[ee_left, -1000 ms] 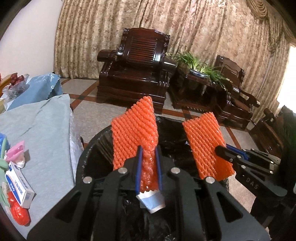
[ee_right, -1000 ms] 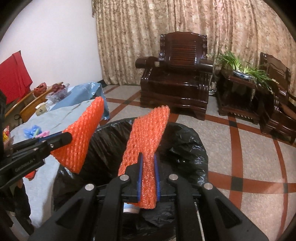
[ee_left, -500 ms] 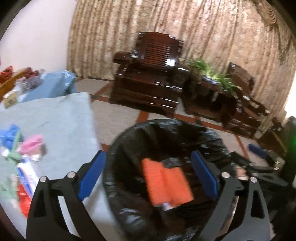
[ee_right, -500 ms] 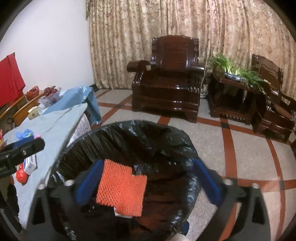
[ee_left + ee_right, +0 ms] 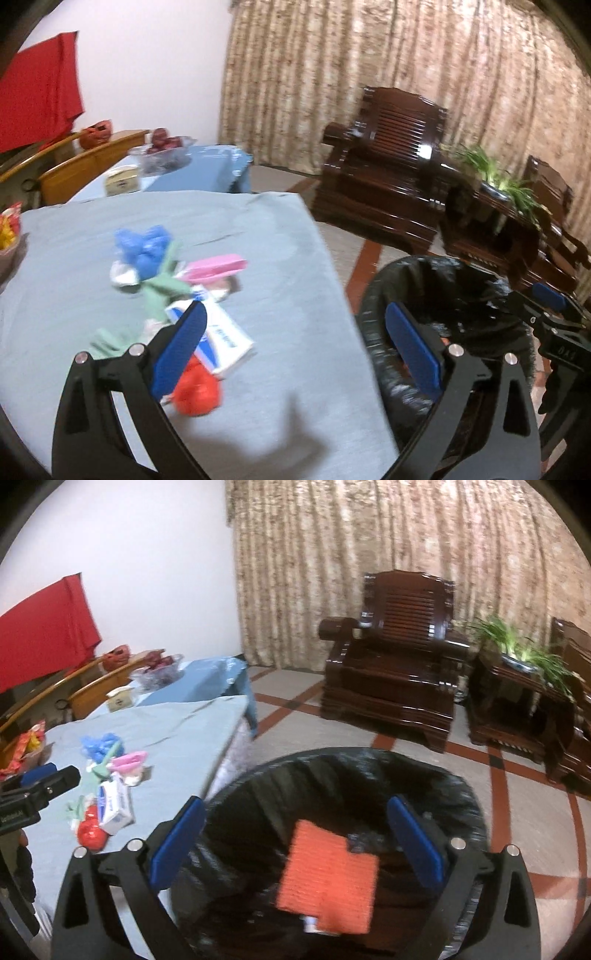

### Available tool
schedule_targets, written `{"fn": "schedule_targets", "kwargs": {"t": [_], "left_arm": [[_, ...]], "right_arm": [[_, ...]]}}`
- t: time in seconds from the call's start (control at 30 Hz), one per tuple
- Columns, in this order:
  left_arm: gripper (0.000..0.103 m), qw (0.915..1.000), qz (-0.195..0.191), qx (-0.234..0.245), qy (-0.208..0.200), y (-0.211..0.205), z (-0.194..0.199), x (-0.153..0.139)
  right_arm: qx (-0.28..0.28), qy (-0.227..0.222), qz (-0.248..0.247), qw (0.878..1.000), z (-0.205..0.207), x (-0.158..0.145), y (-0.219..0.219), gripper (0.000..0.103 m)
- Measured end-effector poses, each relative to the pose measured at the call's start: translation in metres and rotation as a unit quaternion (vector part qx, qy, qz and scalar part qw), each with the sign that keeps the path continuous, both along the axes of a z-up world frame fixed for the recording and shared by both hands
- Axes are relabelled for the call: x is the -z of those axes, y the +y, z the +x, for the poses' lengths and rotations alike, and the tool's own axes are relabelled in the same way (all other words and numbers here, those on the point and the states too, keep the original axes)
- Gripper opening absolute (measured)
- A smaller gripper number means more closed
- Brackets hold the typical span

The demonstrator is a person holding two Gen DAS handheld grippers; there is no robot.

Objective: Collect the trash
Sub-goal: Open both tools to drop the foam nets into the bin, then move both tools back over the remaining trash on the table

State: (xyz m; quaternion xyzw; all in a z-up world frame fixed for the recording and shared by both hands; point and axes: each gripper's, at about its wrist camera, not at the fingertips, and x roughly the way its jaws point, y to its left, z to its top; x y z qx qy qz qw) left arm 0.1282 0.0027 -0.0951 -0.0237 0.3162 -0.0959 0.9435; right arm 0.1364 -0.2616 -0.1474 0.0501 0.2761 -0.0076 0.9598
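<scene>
Grippers, two, both spread and empty: left [image 5: 295, 345] over table [image 5: 295, 369], right [image 5: 295, 840] over bin [image 5: 461, 786]. Two orange nets [image 5: 328, 875] lie inside.

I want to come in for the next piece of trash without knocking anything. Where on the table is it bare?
Bare cloth lies between the litter pile and the table edge beside the trash bin, and nearer than the red wad. The pile itself is crowded.

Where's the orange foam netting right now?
In the right wrist view, the orange foam netting lies inside the black-lined round trash bin, between the open right claw's fingers.
</scene>
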Motion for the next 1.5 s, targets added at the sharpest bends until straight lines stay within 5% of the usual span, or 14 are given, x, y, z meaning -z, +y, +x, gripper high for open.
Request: {"fn": "schedule_targets", "kwargs": {"t": [0.63, 1.13, 1.5], "left_arm": [[0.094, 0.9917, 0.03, -0.122, 0.025, 0.138, -0.018, 0.028], [0.084, 0.9877, 0.024, -0.129, 0.085, 0.152, 0.005, 0.074], [0.084, 0.9845, 0.014, -0.125, 0.123, 0.142, 0.019, 0.104]], "right_arm": [[-0.155, -0.001, 0.002, 0.988, 0.035, 0.021, 0.149, 0.093], [-0.232, 0.045, 0.016, 0.972, 0.063, 0.064, 0.203, 0.05], [-0.224, 0.06, 0.018, 0.973, 0.073, 0.073, 0.197, 0.049]]}}
